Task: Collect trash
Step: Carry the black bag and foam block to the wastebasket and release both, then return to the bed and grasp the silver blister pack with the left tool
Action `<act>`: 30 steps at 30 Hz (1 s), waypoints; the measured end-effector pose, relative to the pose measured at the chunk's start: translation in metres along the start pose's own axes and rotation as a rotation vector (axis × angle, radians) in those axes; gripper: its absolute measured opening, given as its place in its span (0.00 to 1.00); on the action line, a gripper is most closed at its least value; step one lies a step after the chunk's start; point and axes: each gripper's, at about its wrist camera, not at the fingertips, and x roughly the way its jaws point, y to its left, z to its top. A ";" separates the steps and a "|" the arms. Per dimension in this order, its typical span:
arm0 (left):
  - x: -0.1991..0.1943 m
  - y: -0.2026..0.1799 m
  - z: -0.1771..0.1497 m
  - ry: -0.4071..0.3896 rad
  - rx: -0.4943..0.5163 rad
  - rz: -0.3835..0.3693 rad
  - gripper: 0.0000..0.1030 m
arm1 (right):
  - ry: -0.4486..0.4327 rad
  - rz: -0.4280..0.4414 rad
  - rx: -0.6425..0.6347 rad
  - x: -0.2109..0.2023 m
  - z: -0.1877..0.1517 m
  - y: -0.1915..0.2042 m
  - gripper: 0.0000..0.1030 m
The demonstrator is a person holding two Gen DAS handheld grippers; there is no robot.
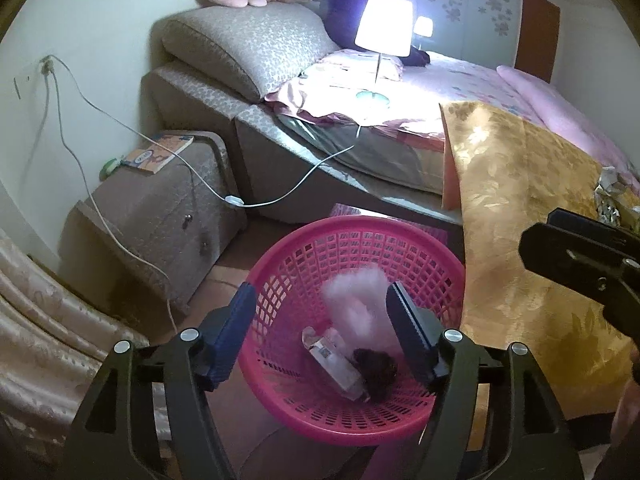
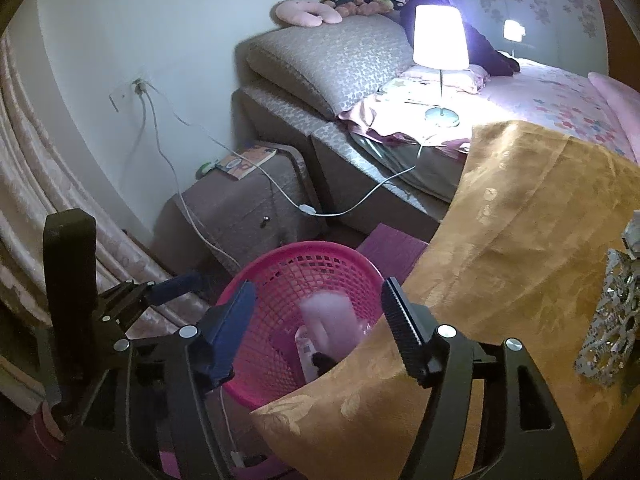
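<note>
Left wrist view puts your pink basket (image 1: 352, 320) right under the left gripper (image 1: 322, 332), on the floor beside the bed. W/in the basket: a fluffy white-pink wad (image 1: 356, 300), blurred, sitting between the blue pads w/o either pad pressing on it; a small white carton (image 1: 336, 364) lying tilted on the mesh bottom; and a dark clump (image 1: 378, 372) touching the carton's lower end. Your left jaws stand apart, nothing gripped.

Right wrist view shows the same basket (image 2: 280, 280) from the other side, partly covered at its near rim by the gold cloth (image 2: 500, 220) draped over the bed edge. The right gripper (image 2: 320, 320) hangs above the rim, jaws apart and empty; the blurred pale wad (image 2: 328, 320) is seen btwn the pads but inside the basket, not pinched. Your left gripper (image 2: 176, 286) shows at the left of that view, near the basket rim.

On the gold cloth at far right lies crumpled silvery foil (image 2: 612, 320), well apart from the basket. Further out: a lit lamp (image 1: 384, 26) standing on the bed, its white cord (image 1: 280, 196) running down to the wall socket, and a padded nightstand (image 1: 160, 216) w/ a book (image 1: 158, 154) on top.
</note>
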 end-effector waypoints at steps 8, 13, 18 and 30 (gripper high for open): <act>-0.008 -0.012 -0.002 -0.037 0.035 -0.023 0.66 | -0.034 -0.047 0.020 -0.015 -0.008 -0.014 0.64; -0.015 -0.021 -0.002 -0.065 0.045 -0.056 0.68 | -0.067 -0.102 0.037 -0.035 -0.019 -0.029 0.67; -0.022 -0.038 -0.003 -0.082 0.064 -0.108 0.69 | -0.124 -0.201 0.056 -0.069 -0.035 -0.054 0.68; -0.031 -0.114 0.002 -0.102 0.238 -0.220 0.73 | -0.180 -0.519 0.182 -0.138 -0.091 -0.142 0.69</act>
